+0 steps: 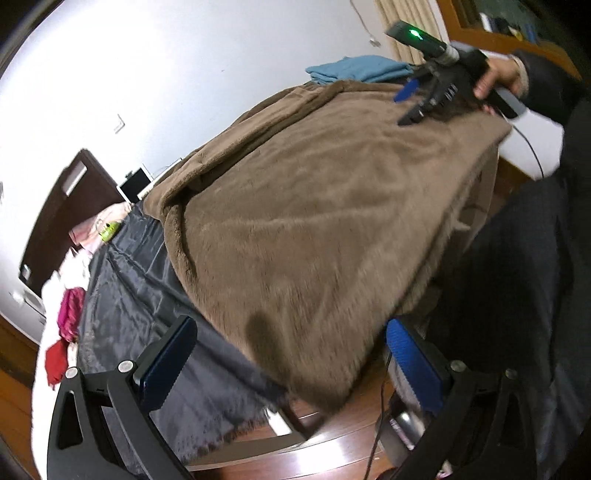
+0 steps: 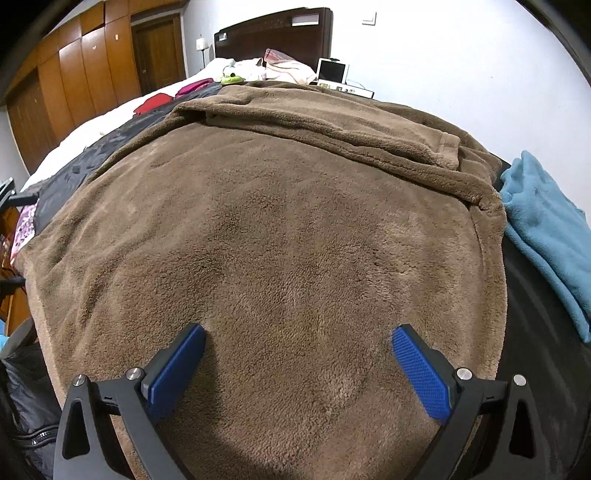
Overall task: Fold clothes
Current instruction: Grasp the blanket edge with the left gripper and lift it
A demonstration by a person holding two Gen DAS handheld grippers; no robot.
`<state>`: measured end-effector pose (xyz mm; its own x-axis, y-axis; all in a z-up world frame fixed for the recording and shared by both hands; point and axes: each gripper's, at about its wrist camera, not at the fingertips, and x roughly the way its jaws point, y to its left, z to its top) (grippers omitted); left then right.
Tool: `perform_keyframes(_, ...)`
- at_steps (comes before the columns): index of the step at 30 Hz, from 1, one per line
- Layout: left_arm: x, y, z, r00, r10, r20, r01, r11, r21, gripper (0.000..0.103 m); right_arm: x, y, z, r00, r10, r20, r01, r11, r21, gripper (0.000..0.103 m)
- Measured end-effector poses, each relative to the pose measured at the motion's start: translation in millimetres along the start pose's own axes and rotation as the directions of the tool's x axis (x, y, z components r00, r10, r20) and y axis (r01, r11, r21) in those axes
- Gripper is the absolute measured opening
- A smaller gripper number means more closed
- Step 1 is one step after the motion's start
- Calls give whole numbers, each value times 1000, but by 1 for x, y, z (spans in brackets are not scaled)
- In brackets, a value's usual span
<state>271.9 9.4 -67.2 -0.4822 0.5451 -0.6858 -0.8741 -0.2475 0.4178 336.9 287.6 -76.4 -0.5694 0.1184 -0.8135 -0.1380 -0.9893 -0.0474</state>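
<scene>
From the left wrist view, the left claw (image 1: 291, 354) stands wide, its blue pads (image 1: 170, 363) apart and gripping nothing, just off the near corner of the brown fleece (image 1: 295, 221). The fleece lies spread over a dark sheet (image 1: 129, 295) on the bed, its near edge hanging over the bed's side above a wooden floor (image 1: 325, 443). At the far end a hand (image 1: 498, 75) holds the right claw (image 1: 408, 107), its tips pressed down on the fleece; from here I cannot tell how wide it stands. Beyond it lies a folded blue cloth (image 1: 362, 68). Red (image 1: 55, 360) and pink clothes (image 1: 70, 310) lie on the bed's far side. From the right wrist view, the right claw (image 2: 297, 334) is wide open, both pads (image 2: 421, 373) resting on the fleece (image 2: 277, 240) with nothing gripped between them. A folded part of the fleece forms a band (image 2: 332, 136) across the far edge. The blue cloth (image 2: 546, 229) lies just beside the fleece on the right, on the dark sheet (image 2: 535, 350). Pillows (image 2: 280, 68) and a headboard (image 2: 273, 29) stand beyond, with wooden wardrobes (image 2: 74, 81) to the left.
</scene>
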Motion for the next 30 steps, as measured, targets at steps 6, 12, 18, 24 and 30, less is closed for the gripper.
perform_keyframes(6,0,-25,-13,995,80,52,-87,986,142,103,-7,8,-3,998,-53,44,55,998,-36,103)
perform_keyframes(12,12,-43,-19,985,149,92,-168,955,245,103,-17,10,-7,997,-34,75,35,999,-18,103)
perform_keyframes(18,25,-42,-18,987,156,40,-161,950,269,70,-29,11,-8,992,-47,121,47,999,0,103)
perform_keyframes(24,8,-2,-3,1000,-22,15,21,998,56,48,-35,14,-8,985,-67,161,68,998,2,93)
perform_keyframes(30,-14,27,24,993,-55,106,61,997,-54,38,-50,10,-8,962,-123,244,125,992,10,77)
